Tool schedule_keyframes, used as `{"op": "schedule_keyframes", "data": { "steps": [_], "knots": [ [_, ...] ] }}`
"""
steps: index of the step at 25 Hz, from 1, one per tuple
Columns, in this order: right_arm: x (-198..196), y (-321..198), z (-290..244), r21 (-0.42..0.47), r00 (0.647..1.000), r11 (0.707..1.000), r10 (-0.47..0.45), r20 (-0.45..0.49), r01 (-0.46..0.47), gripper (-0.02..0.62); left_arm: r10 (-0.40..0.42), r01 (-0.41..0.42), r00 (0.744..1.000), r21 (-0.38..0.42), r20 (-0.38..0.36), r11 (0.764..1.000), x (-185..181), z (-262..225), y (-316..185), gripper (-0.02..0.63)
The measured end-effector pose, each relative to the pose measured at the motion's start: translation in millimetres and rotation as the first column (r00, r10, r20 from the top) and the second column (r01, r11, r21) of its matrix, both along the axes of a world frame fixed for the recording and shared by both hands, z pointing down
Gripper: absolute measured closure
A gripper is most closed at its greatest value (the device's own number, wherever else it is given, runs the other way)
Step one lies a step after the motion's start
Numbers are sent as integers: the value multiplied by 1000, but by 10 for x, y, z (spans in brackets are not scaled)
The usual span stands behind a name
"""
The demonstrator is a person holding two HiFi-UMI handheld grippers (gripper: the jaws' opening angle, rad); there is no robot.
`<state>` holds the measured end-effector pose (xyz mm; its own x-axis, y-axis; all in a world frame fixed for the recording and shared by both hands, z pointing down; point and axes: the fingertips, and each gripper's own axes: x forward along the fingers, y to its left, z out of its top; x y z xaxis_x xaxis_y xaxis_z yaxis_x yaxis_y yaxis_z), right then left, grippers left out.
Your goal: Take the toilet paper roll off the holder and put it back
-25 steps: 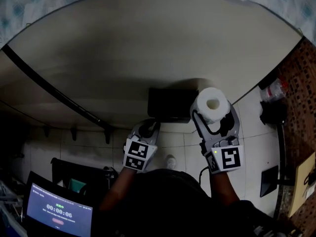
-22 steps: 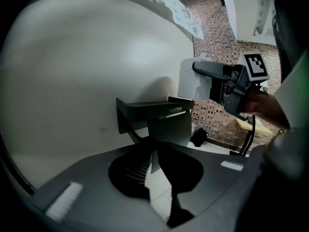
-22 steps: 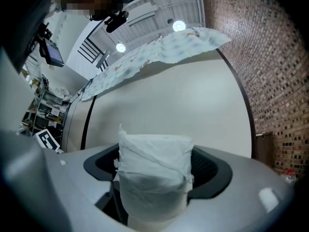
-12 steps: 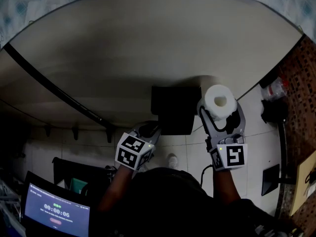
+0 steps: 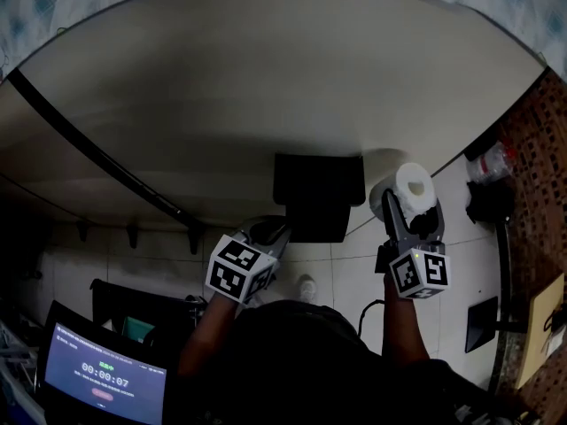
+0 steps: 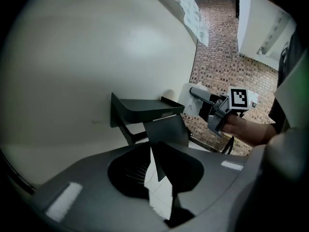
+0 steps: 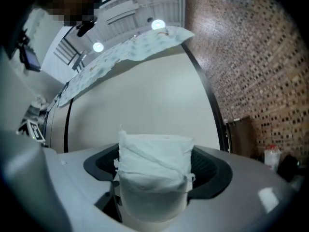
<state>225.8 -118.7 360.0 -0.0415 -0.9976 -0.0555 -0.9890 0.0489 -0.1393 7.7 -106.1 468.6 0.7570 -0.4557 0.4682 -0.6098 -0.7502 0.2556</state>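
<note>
The black paper holder (image 5: 317,193) hangs on the pale wall, and its shelf (image 6: 145,109) also shows in the left gripper view. My left gripper (image 5: 266,231) is at the holder's lower left corner. Its jaws (image 6: 153,170) are nearly closed and easing open, with the lower edge of the holder's grey flap (image 6: 165,129) still between the pads. To the right of the holder and clear of it, my right gripper (image 5: 415,204) is shut on the white toilet paper roll (image 5: 415,184). In the right gripper view the roll (image 7: 153,158) stands upright and fills the jaws (image 7: 154,178).
A dark pipe (image 5: 97,158) runs slantwise along the wall at left. A brick wall (image 5: 540,149) with a bottle (image 5: 492,162) by it closes the right side. A screen showing a timer (image 5: 102,383) sits at lower left. Pale floor tiles (image 5: 354,273) lie below the holder.
My right gripper has carried the roll rightwards, away from the holder. The holder's dark front now reaches lower. The left gripper has tilted and stays at the holder's corner.
</note>
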Motion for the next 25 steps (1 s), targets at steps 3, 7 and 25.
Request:
{"op": "schedule_keyframes", "data": {
  "steps": [3,7,25],
  "knots": [
    [127,-88,296,-36,968,999,-9,252,18,170,0,0,1000,13,10,1000,-7,11,-16,537],
    [145,-230,707,-32,784,995,-55,618,95,170,7,-7,1000,8,10,1000,4,16,-1,537],
    [-240,-403,1188,9,529,939,-202,824,345,173,34,-34,999,1,10,999,55,3,41,534]
  ]
}}
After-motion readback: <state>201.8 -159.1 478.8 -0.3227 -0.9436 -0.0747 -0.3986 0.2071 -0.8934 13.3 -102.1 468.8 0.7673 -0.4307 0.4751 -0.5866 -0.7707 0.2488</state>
